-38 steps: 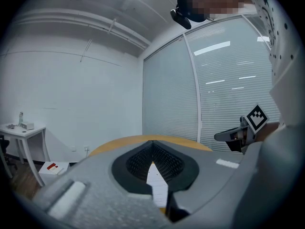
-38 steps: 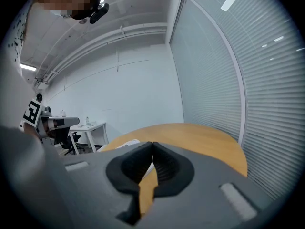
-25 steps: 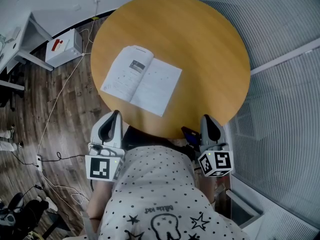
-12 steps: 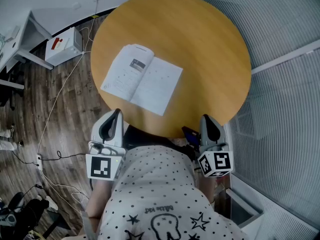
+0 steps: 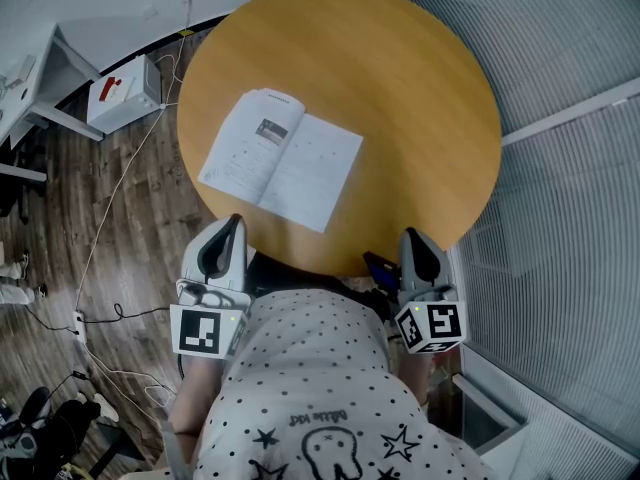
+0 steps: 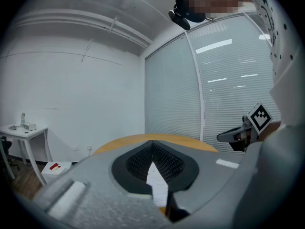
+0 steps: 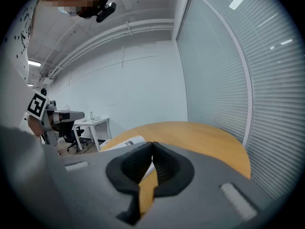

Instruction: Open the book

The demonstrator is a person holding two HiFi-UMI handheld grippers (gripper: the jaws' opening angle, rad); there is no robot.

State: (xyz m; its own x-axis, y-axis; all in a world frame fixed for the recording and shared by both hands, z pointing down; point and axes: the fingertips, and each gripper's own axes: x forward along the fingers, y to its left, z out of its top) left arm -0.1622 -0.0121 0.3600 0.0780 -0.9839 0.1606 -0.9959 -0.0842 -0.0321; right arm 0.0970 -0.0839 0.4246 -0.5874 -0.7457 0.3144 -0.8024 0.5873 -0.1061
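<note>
The book [image 5: 282, 158] lies open and flat on the round wooden table [image 5: 420, 98], its white pages up, toward the table's left half. My left gripper [image 5: 236, 220] hovers at the table's near edge, below the book, jaws shut with nothing between them. My right gripper [image 5: 411, 234] is held at the near right edge, also shut and empty. In the left gripper view the shut jaw tips [image 6: 152, 142] point over the book's pages [image 6: 157, 180]. From the right gripper view, the tips [image 7: 152, 143] meet, with the book [image 7: 126, 143] lying ahead to the left.
A person's spotted shirt [image 5: 320, 398] fills the bottom of the head view. On the wooden floor left of the table sit a white box [image 5: 125, 93], a white desk [image 5: 40, 78] and trailing cables [image 5: 110, 218]. Slatted glass walls [image 5: 570, 168] stand to the right.
</note>
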